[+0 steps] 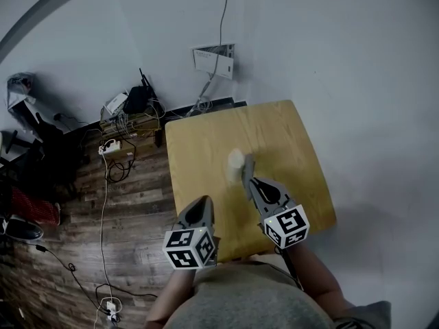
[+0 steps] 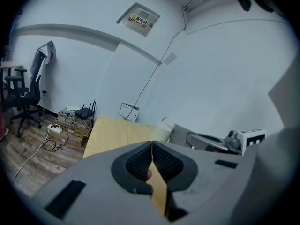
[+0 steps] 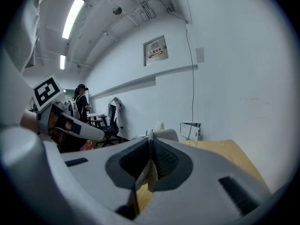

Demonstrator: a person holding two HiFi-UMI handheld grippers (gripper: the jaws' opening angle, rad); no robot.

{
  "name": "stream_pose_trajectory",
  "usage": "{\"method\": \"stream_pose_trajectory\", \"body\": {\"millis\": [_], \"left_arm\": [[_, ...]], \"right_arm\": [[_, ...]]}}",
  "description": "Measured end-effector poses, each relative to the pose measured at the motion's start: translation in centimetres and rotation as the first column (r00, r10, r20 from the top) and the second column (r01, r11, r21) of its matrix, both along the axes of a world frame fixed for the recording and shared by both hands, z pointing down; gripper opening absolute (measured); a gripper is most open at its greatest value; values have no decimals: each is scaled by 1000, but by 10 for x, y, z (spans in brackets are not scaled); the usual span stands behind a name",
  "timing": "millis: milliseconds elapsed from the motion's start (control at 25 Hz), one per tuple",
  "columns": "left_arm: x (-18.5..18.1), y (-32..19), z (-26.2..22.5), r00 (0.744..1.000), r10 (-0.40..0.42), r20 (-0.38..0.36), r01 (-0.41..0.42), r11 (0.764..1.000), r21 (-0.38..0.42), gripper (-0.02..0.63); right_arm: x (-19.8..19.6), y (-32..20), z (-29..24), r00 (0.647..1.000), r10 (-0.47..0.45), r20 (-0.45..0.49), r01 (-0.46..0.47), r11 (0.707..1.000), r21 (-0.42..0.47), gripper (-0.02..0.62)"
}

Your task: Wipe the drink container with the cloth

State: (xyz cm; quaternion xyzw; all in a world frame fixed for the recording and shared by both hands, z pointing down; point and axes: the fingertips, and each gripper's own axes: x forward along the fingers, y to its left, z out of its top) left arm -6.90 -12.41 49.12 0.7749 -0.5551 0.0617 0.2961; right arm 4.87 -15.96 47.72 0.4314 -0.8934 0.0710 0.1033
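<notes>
A pale drink container stands upright near the middle of the wooden table. My right gripper is shut on a grey cloth, which hangs against the container's right side. In the right gripper view the cloth bunches over the closed jaws and hides most of the container. My left gripper hovers over the table's near left part, shut and holding nothing. The left gripper view shows the container ahead, with the cloth beside it.
The table's near edge is at my body. A router and tangled cables lie on the wooden floor to the left, with a power strip. A wall box sits behind the table. An office chair stands further left.
</notes>
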Motion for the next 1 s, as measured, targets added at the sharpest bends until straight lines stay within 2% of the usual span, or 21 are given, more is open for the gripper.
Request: {"method": "stream_pose_trajectory", "body": {"millis": [1000], "left_arm": [[-7,-2,5,999,-41,10,41,999,-17,3]], "right_arm": [[-30,-8,80,985,-133,-111,116,982,-149,11]]}}
